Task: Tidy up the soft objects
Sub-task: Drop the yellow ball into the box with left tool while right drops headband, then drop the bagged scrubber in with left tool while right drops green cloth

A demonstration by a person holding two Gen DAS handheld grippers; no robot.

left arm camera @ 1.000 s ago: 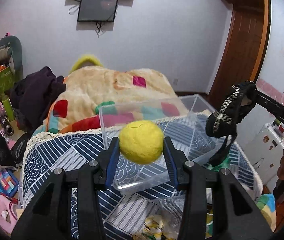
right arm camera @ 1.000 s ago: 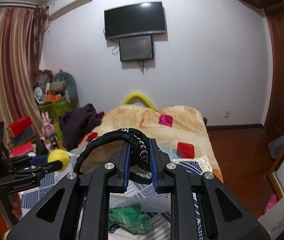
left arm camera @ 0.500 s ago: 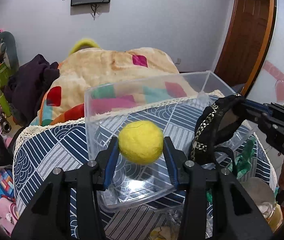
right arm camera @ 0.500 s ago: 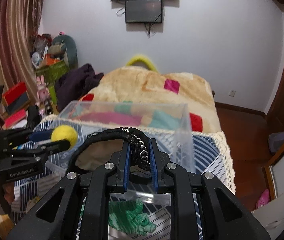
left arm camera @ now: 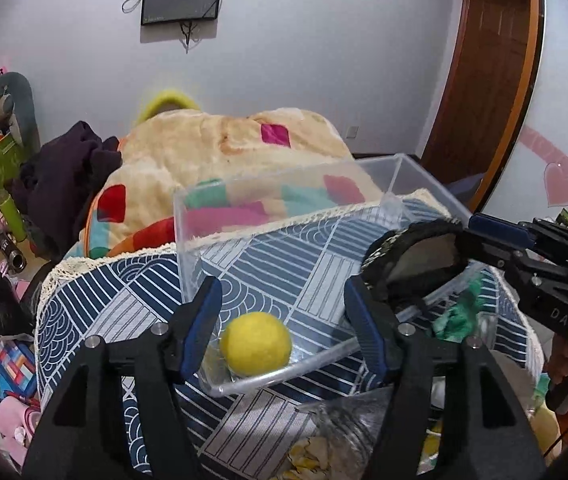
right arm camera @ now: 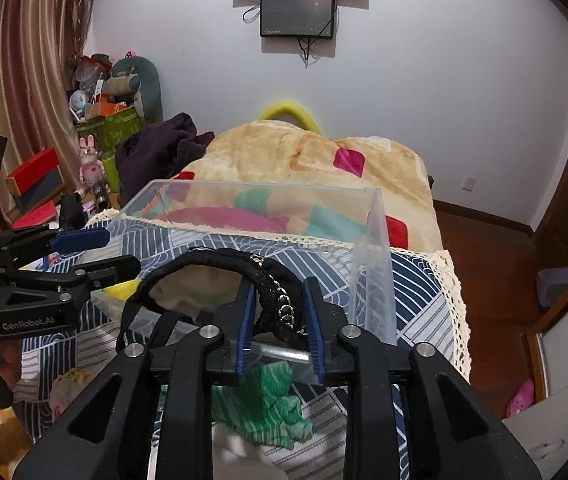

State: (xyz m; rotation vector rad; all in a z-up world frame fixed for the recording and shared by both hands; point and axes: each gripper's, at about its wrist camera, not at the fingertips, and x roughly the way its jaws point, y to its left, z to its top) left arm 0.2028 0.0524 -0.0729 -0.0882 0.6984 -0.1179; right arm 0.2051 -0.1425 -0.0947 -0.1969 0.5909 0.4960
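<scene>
Inside the clear plastic box (left arm camera: pixel 423 184) I see the yellow felt ball (left arm camera: pixel 256 345) lying free, my left hand-held gripper (left arm camera: pixel 280 324) spread wide above it. My right hand-held gripper (right arm camera: pixel 280 320), jaws loose, brackets the black chain-trimmed headband (right arm camera: pixel 272 292) over the box's near rim; the green knitted cloth (right arm camera: pixel 272 400) waits outside.

Fuzzy, matt felt-like yellow ball (left arm camera: pixel 256 343); clear glossy plastic bin (left arm camera: pixel 423 178); black woven band (right arm camera: pixel 272 280) with metallic links; smooth printed tablecloth (left arm camera: pixel 124 296), lace-edged; plush blanket (right arm camera: pixel 284 152) at 12 o'clock

The left claw (left arm camera: pixel 282 320) hangs with its blue-padded fingers spread wide and gripping nothing, while the right claw (right arm camera: pixel 280 312) beside it has its fingers parted.
</scene>
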